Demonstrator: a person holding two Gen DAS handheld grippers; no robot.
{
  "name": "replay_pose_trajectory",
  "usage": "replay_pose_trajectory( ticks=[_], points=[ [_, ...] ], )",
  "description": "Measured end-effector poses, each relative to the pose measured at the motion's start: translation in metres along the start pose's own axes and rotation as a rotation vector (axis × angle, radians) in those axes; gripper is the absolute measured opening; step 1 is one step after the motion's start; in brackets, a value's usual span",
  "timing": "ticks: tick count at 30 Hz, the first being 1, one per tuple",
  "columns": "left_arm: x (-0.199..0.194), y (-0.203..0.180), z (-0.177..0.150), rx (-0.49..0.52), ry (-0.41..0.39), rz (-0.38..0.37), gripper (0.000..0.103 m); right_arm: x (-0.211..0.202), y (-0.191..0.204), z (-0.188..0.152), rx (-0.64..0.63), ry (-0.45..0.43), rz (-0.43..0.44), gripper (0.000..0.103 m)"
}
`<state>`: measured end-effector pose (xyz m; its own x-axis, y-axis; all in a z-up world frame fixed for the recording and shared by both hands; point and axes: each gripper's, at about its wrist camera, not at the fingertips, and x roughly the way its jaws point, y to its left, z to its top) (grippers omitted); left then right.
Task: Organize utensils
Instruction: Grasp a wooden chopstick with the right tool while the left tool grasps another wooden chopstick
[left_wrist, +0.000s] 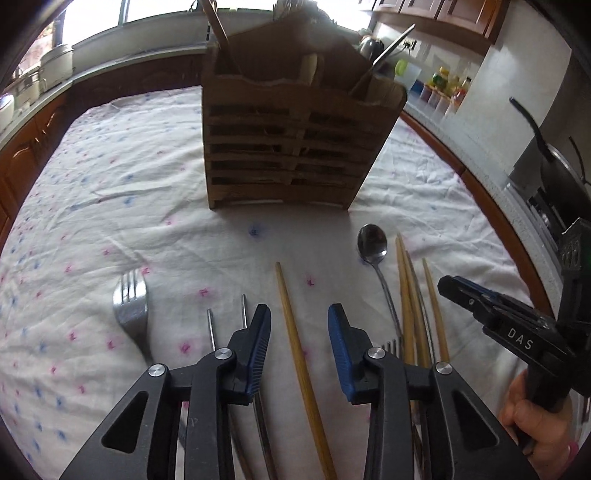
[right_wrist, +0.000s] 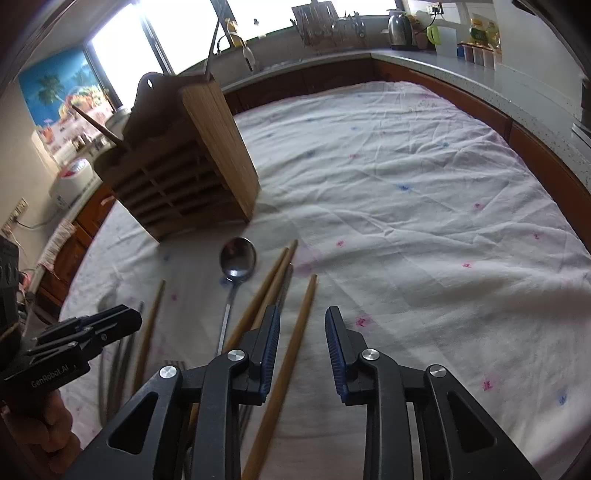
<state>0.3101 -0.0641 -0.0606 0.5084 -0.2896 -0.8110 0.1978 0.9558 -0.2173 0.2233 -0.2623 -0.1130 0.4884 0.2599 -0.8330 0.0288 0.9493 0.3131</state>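
A wooden utensil holder (left_wrist: 291, 147) stands on the cloth-covered table (left_wrist: 110, 177), with a few utensils standing in it; it also shows in the right wrist view (right_wrist: 184, 170). My left gripper (left_wrist: 298, 347) is open, with a single wooden chopstick (left_wrist: 295, 339) lying between its jaws. A fork (left_wrist: 130, 314) lies to its left, two metal rods (left_wrist: 227, 321) just by its left finger, a spoon (left_wrist: 373, 247) and several wooden chopsticks (left_wrist: 410, 295) to its right. My right gripper (right_wrist: 301, 347) is open over a wooden chopstick (right_wrist: 295, 343), with the spoon (right_wrist: 238, 258) ahead of it on the left.
Kitchen counters ring the table, with jars and bottles (left_wrist: 450, 88) at the right, pots (left_wrist: 55, 66) at the left, and a kettle (right_wrist: 399, 29) at the back. The right half of the cloth (right_wrist: 424, 203) is bare.
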Motion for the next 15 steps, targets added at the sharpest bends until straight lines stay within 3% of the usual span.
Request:
replay_pose_trajectory(
  ticks=[6, 15],
  points=[
    [0.032, -0.005, 0.005, 0.020, 0.074, 0.016, 0.022, 0.012, 0.006, 0.003, -0.049, 0.010, -0.034, 0.021],
    [0.042, -0.018, 0.008, 0.071, 0.057, 0.075, 0.015, 0.014, 0.011, 0.004, -0.111, 0.009, -0.088, 0.011]
  ],
)
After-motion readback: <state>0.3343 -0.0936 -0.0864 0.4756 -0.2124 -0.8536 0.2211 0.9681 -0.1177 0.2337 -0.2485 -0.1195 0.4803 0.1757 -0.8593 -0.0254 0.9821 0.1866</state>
